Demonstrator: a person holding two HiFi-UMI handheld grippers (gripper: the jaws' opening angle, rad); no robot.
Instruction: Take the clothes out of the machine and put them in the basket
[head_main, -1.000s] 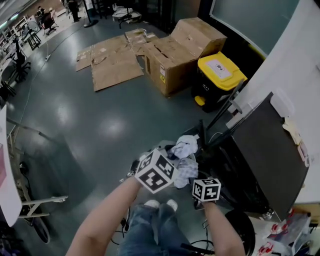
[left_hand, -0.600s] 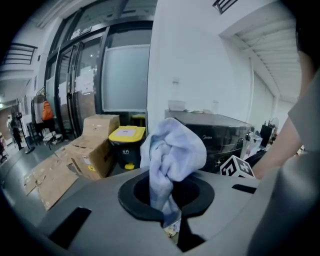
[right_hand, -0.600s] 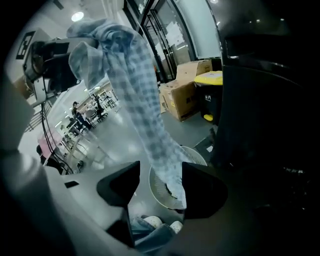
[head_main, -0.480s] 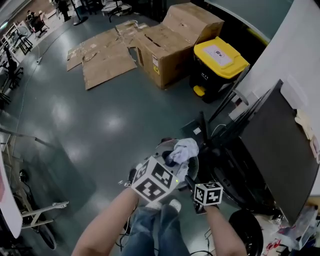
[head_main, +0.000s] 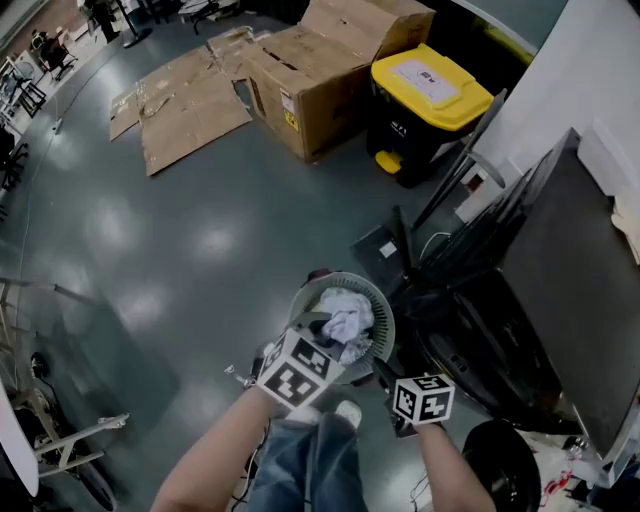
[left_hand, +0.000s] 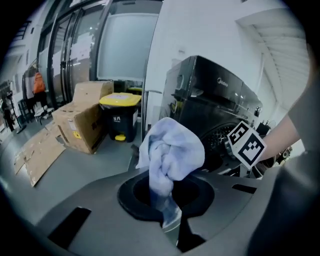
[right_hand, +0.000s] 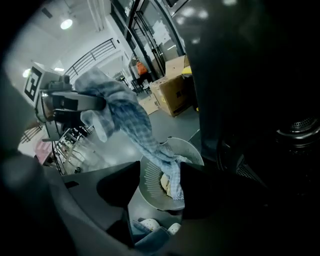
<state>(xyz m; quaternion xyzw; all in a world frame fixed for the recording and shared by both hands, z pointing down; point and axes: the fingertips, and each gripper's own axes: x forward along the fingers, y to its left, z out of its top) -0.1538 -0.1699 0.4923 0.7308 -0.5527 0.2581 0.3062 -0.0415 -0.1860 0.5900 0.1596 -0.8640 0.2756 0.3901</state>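
This looks like a big workshop or test hall. It has a wide, glossy grey concrete floor (head_main: 190, 250), a large cardboard box (head_main: 330, 70) beside flattened cardboard (head_main: 185, 110), a black bin with a yellow lid (head_main: 430, 85), tall glazed partitions (left_hand: 125, 47) and a railed upper gallery (right_hand: 95, 54) (round ceiling lamps above it). A dark washing machine (head_main: 560, 280) stands by a white wall (head_main: 570, 80).

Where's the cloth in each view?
Head view: low centre, cloth at the basket.
Left gripper view: centre, pinched by the left gripper.
Right gripper view: upper left to centre, hanging into the basket.
Shared landmark: the cardboard box.
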